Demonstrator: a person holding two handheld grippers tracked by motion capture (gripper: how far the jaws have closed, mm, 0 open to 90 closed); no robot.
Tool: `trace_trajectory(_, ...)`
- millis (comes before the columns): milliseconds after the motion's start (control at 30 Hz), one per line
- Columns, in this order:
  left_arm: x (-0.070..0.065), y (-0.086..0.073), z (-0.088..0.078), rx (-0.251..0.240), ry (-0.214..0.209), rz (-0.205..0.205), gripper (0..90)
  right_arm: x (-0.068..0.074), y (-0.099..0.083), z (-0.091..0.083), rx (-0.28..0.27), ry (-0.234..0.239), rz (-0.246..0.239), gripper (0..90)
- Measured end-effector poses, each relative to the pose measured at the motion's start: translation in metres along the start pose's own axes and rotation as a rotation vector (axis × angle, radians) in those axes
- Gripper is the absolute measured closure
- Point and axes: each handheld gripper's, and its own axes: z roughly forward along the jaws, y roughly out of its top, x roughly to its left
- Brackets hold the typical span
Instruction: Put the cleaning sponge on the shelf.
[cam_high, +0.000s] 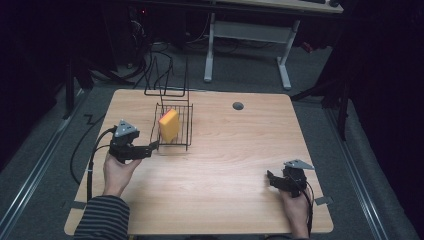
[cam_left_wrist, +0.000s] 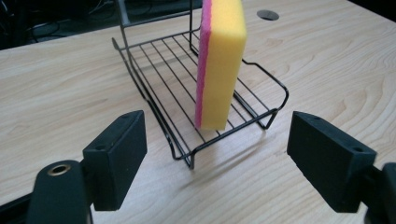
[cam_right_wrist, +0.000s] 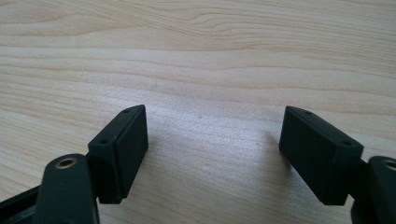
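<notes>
The yellow-and-pink foam sponge (cam_left_wrist: 220, 65) is standing on edge in the black wire rack (cam_left_wrist: 154, 98), looking light and squashy. The left gripper (cam_left_wrist: 215, 154) is facing it, jaws apart; pinching its broad faces looks best. The right gripper (cam_right_wrist: 212, 154) is idling, jaws apart.

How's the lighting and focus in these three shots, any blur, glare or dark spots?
High view: the table is evenly lit, the room around it nearly black, fine detail soft. Left gripper view: the sponge and rack are sharp and cast soft shadows on the wood, while the near jaws look slightly blurred. Right gripper view: a mild bright sheen on the wood between the open jaws, no harsh glare.
</notes>
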Motion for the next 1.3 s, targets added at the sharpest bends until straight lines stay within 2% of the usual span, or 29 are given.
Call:
trace_trajectory(233,0.002,-0.006,-0.014,-0.025,-0.001,-0.016,20.7,0.0,0.0,0.0,0.0,0.0,0.0,24.0)
trace_trajectory(600,0.006,-0.018,-0.033,-0.057,0.023,-0.048,21.2,0.0,0.0,0.0,0.0,0.001,0.0,24.0)
trace_trajectory(1300,0.012,-0.041,-0.056,-0.07,0.059,-0.087,21.6,0.0,0.0,0.0,0.0,0.0,0.0,24.0)
